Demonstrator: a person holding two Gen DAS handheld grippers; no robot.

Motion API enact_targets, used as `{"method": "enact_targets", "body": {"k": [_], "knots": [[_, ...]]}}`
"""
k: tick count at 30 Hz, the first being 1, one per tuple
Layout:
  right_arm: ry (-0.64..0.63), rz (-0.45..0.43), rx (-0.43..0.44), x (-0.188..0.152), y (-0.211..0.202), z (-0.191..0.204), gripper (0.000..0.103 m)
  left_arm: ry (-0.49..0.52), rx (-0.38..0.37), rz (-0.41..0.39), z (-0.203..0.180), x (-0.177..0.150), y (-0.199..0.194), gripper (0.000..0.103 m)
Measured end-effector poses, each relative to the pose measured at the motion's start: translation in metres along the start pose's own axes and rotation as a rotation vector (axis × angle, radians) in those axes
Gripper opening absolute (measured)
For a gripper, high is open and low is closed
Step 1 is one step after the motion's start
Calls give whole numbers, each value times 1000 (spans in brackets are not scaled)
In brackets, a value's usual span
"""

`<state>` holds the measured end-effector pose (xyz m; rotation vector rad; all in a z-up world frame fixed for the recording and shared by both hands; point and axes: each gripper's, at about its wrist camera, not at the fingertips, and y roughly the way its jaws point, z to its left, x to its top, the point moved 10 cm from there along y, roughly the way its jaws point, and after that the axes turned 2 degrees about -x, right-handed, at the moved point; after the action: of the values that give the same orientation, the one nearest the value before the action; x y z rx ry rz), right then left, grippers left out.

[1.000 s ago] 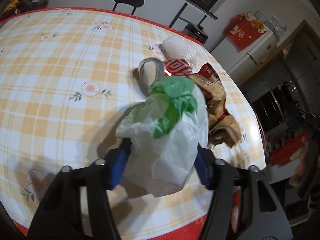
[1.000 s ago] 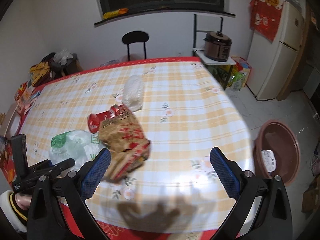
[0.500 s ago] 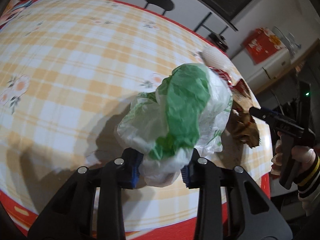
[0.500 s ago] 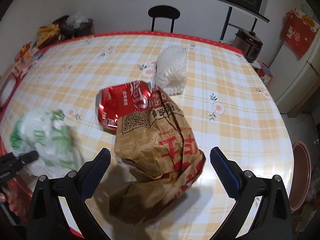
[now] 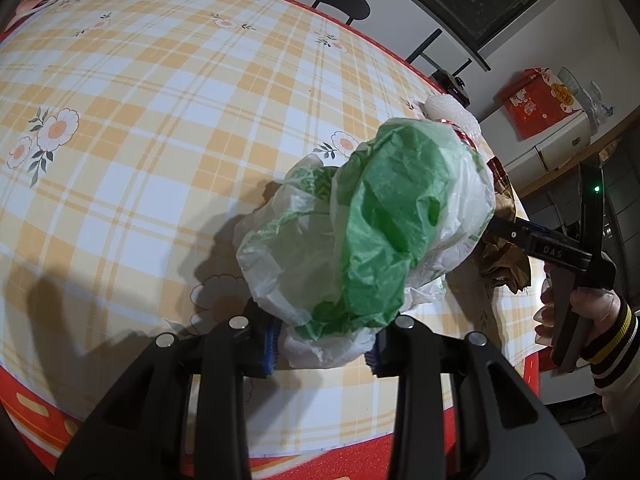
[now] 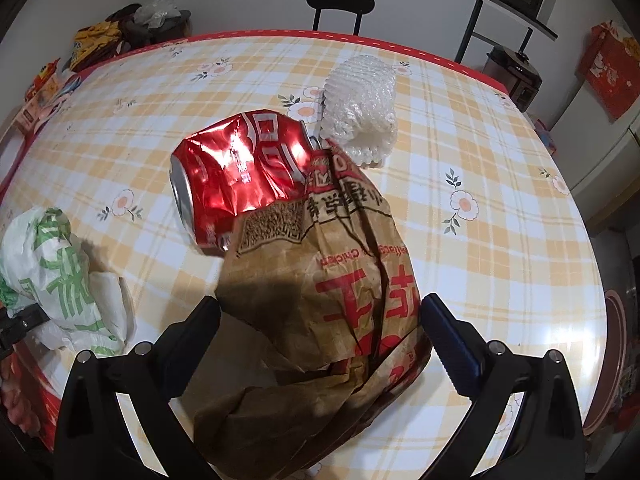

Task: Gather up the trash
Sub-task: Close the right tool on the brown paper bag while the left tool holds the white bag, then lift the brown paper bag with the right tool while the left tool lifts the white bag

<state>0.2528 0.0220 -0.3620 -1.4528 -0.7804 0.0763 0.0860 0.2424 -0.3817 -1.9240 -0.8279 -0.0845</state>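
My left gripper [image 5: 322, 344] is shut on a crumpled white and green plastic bag [image 5: 368, 224] and holds it above the table's near edge. The bag also shows in the right wrist view [image 6: 60, 276] at far left. My right gripper [image 6: 320, 320] is open, its fingers on either side of a crumpled brown paper bag [image 6: 324, 304] with red print that lies on the table. A crushed red can [image 6: 236, 172] lies just beyond the paper bag, touching it. A wad of white bubble wrap [image 6: 360, 108] lies behind the can.
The table has a yellow checked cloth [image 6: 500, 220] with a red border. A black chair [image 6: 340, 4] stands at its far side. A brown basin [image 6: 614, 360] sits on the floor at right. A cooker [image 6: 516, 76] and a fridge stand beyond.
My left gripper has closed on the plastic bag and lifted it off the table. My right gripper has moved in low over the paper bag, which now lies between its open fingers.
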Motion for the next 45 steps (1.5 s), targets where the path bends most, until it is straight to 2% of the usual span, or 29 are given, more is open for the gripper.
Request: {"method": "enact_targets", "body": {"k": [2, 5, 10, 14, 17, 19, 20, 21, 23, 24, 30, 40, 45], "knots": [[-10, 12, -14, -2, -1, -1, 98, -1, 2, 0, 0, -1, 0, 35], [33, 5, 26, -3, -8, 0, 98, -6, 2, -3, 0, -1, 0, 35], [-6, 42, -57, -16, -3, -6, 98, -10, 3, -5, 0, -1, 1, 35], [22, 51, -88, -23, -2, -15, 98, -10, 3, -3, 0, -1, 1, 35], [75, 44, -53, -27, -6, -21, 98, -11, 2, -3, 0, -1, 1, 35], [110, 37, -31, -30, -11, -26, 94, -15, -2, -3, 0, 0, 1, 34], [117, 30, -30, -31, -14, -29, 84, -17, -5, -3, 0, 0, 1, 34], [121, 22, -22, -31, -18, -31, 78, -22, -12, -2, -1, 0, 1, 32], [140, 15, 6, -33, -24, -32, 72, -30, -38, -3, -3, 0, 1, 29], [145, 4, 12, -34, -29, -34, 68, -35, -57, -7, -6, 1, 0, 27], [158, -63, 41, -34, -57, -38, 65, -21, -134, -72, -25, 13, -16, 23], [214, -205, 74, -25, -116, -57, 65, 54, -201, -170, -77, 45, -46, 22], [252, -268, 80, -29, -145, -82, 65, 90, -221, -181, -106, 48, -53, 22]]}}
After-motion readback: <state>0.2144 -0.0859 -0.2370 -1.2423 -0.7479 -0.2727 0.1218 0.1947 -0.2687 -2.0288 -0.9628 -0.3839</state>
